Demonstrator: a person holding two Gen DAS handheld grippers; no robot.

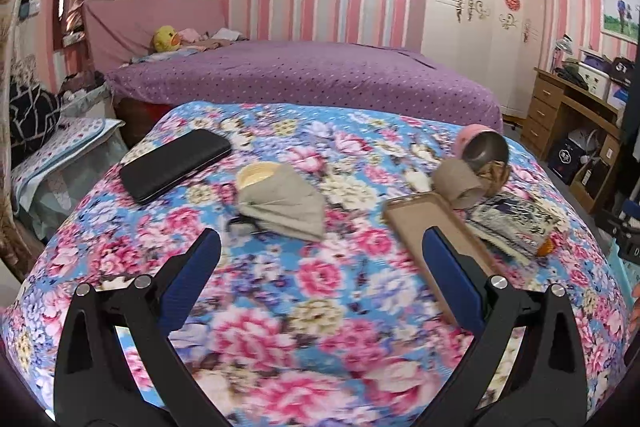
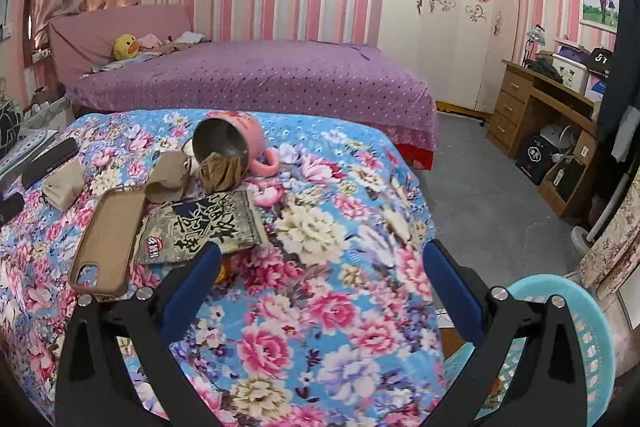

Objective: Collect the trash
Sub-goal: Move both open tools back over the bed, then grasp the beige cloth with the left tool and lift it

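On the floral cloth lie a grey folded mask (image 1: 282,203), a cardboard tube (image 1: 460,183), a printed snack wrapper (image 1: 512,223) and a crumpled brown wrapper (image 2: 220,173) spilling from a tipped pink mug (image 2: 236,143). The wrapper (image 2: 200,225), tube (image 2: 168,179) and mask (image 2: 64,189) also show in the right wrist view. My left gripper (image 1: 320,247) is open and empty, just short of the mask. My right gripper (image 2: 320,259) is open and empty, its left finger beside the snack wrapper. A light blue basket (image 2: 588,339) stands at the lower right.
A black phone (image 1: 176,163) and a tan phone case (image 2: 110,231) lie on the cloth, with a small orange item (image 1: 546,247) by the wrapper. A purple bed (image 1: 304,75) is behind, a wooden desk (image 2: 548,115) and wardrobe at the right.
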